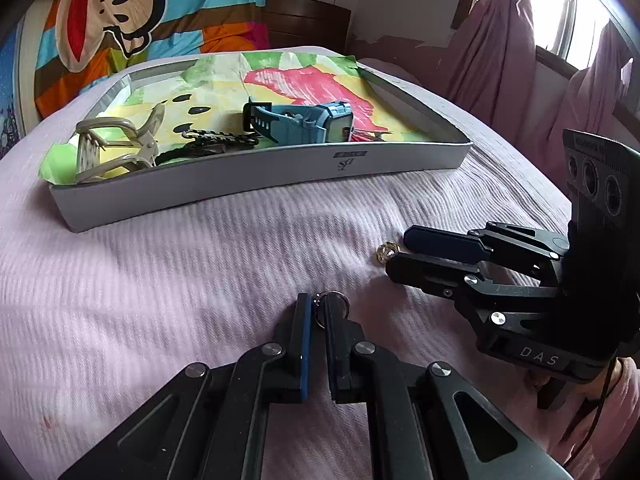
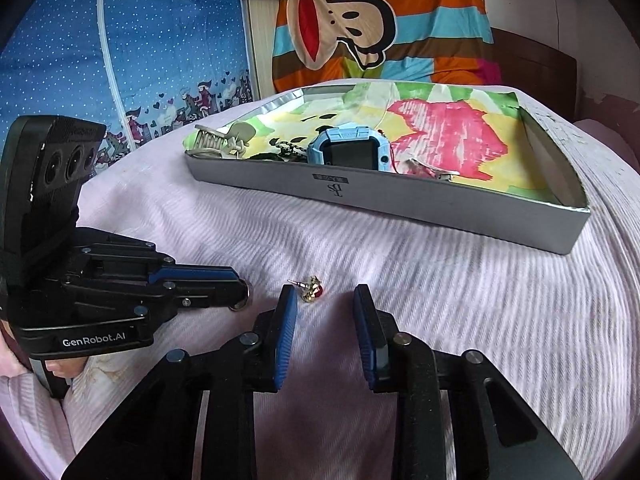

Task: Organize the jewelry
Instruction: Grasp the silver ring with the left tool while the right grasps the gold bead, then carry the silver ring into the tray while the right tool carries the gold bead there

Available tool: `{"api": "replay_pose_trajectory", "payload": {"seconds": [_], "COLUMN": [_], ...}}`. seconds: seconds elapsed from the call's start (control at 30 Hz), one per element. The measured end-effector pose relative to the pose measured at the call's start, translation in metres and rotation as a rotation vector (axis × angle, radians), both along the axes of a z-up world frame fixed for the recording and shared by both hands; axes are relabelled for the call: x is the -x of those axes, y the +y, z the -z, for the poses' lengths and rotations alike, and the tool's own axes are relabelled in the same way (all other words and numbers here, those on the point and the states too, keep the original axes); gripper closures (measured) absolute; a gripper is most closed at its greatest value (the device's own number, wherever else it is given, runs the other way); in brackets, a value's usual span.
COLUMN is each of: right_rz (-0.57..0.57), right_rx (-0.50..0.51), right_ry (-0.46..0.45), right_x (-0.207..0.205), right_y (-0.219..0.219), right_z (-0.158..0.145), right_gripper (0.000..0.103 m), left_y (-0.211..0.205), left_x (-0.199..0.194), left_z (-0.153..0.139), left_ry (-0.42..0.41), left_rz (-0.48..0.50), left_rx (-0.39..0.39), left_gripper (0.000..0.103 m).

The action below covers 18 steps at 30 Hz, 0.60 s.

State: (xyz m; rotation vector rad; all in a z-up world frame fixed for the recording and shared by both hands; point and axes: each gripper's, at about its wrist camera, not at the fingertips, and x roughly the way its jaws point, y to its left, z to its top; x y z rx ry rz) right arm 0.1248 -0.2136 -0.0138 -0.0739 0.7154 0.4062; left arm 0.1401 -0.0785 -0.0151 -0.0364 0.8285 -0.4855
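Note:
My left gripper is shut on a silver ring just above the pink bedspread; it also shows in the right wrist view. My right gripper is open, its fingertips on either side of a small gold earring with a red stone that lies on the bedspread. The earring shows just left of the right gripper in the left wrist view. A shallow white box lined with coloured paper holds a blue watch, a beige hair claw and a dark chain.
The box lies across the far half of the bed. A striped monkey-print blanket and a blue curtain hang behind it. Pink curtains hang by a window on the right.

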Motion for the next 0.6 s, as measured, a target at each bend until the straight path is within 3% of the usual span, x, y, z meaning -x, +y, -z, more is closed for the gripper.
{"api": "replay_pose_trajectory", "payload": {"seconds": [0.1,0.27,0.6], "right_rz": [-0.011,-0.022,-0.022], "right_rx": [0.007,0.03,-0.026], "right_ry": [0.008,0.015,-0.024], "right_x": [-0.005,-0.008,-0.004], "right_y": [0.005,0.012,0.005], "right_z": [0.001,0.003,-0.003], "right_gripper": [0.077,0.091,0.091], "left_y": [0.002,0.005,0.005], "left_x": [-0.004,-0.006,-0.003], "left_z": [-0.001,-0.003,-0.02], "left_ry": [0.002,-0.005,-0.084], "left_rz": [-0.024,-0.044,-0.06], "left_rx": [0.003,0.004,-0.009], "left_gripper": [0.096,0.096,0.096]}}
